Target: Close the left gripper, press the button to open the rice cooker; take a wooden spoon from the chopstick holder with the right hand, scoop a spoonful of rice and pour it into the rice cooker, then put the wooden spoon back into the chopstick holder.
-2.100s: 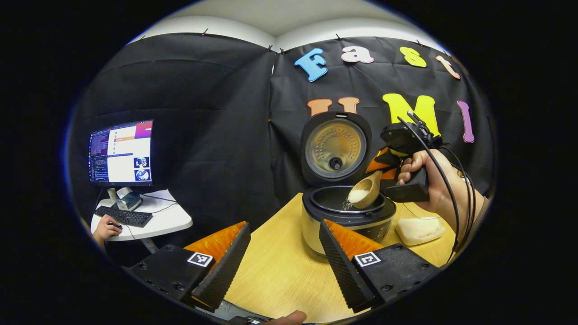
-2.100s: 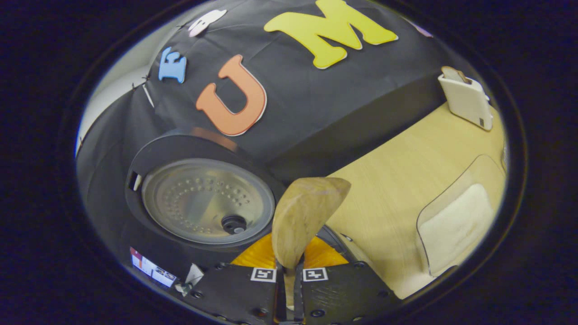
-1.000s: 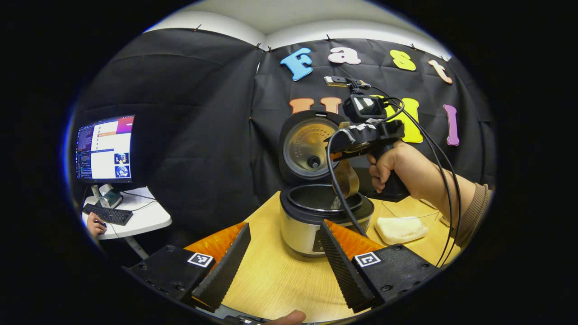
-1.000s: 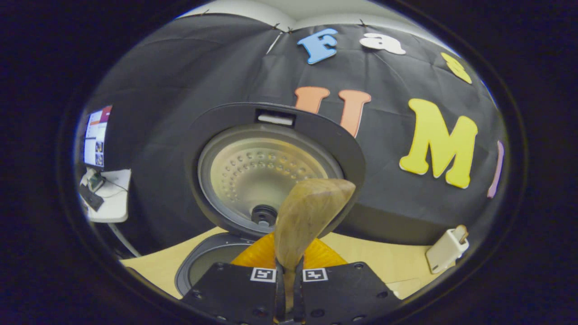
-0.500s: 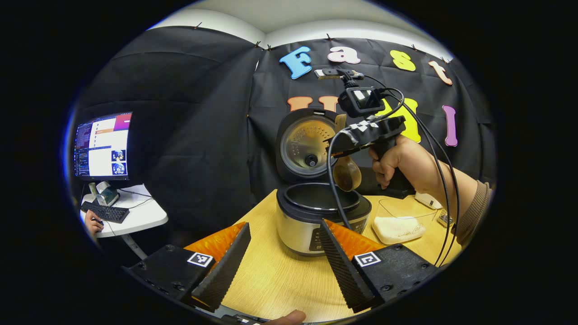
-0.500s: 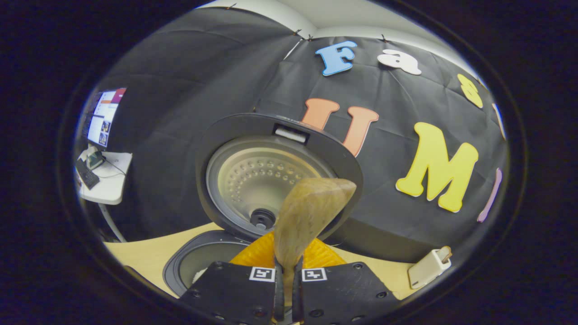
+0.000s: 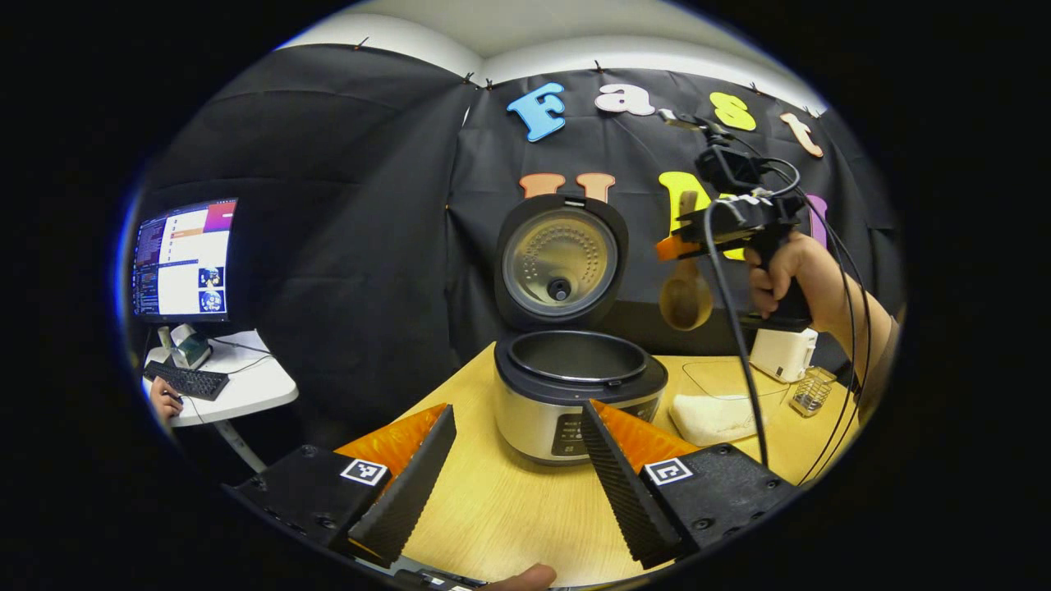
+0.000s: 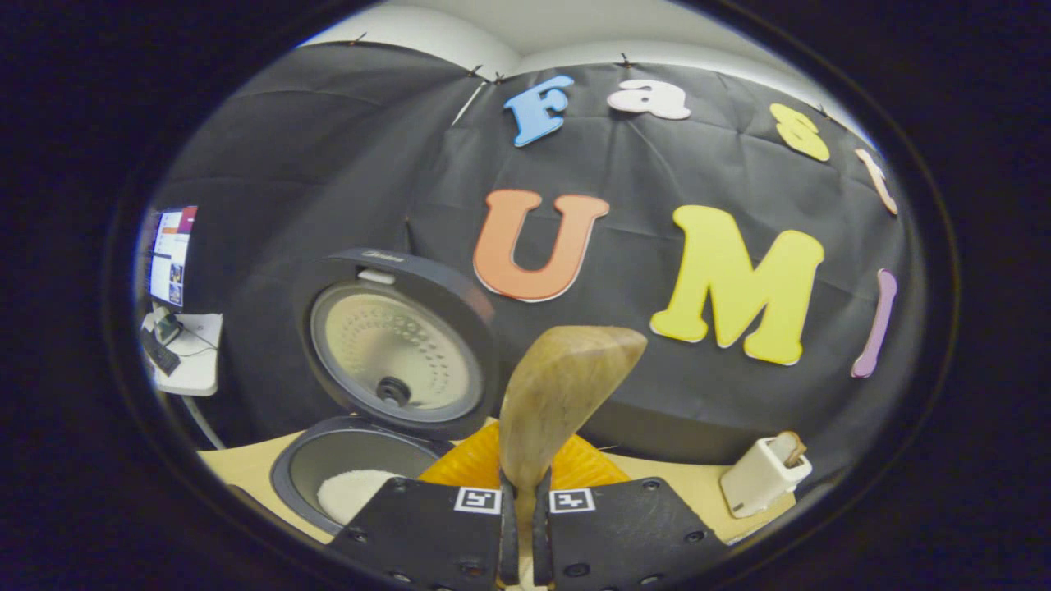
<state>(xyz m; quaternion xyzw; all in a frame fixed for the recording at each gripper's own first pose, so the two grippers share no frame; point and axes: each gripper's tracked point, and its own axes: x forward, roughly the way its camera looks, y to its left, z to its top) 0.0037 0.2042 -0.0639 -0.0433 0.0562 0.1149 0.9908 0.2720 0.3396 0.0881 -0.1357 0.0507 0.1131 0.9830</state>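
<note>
The rice cooker [image 7: 542, 410] stands open on the wooden table, its lid [image 7: 562, 261] upright. White rice lies in its pot [image 8: 349, 492]. In the left gripper view, a hand holds my right gripper [image 7: 681, 244] high, to the right of the cooker. It is shut on the handle of the wooden spoon [image 7: 686, 302], whose empty bowl hangs down. The white chopstick holder [image 7: 784, 353] stands below that hand. In the right gripper view the spoon [image 8: 566, 394] rises from between my shut fingers [image 8: 520, 513], with the holder [image 8: 764, 476] at lower right. My left gripper [image 7: 517, 484] hovers open before the cooker.
A clear container of rice [image 7: 713, 413] sits right of the cooker, and a small glass cup [image 7: 811, 394] stands near the holder. Off the table's left edge, a side desk [image 7: 238, 386] carries a monitor [image 7: 185, 263] and keyboard, with a person's hand on it.
The right gripper has tipped the rice into the pot, then lifted and swung right, away from the cooker and over the chopstick holder. The left gripper has drawn back slightly, still open.
</note>
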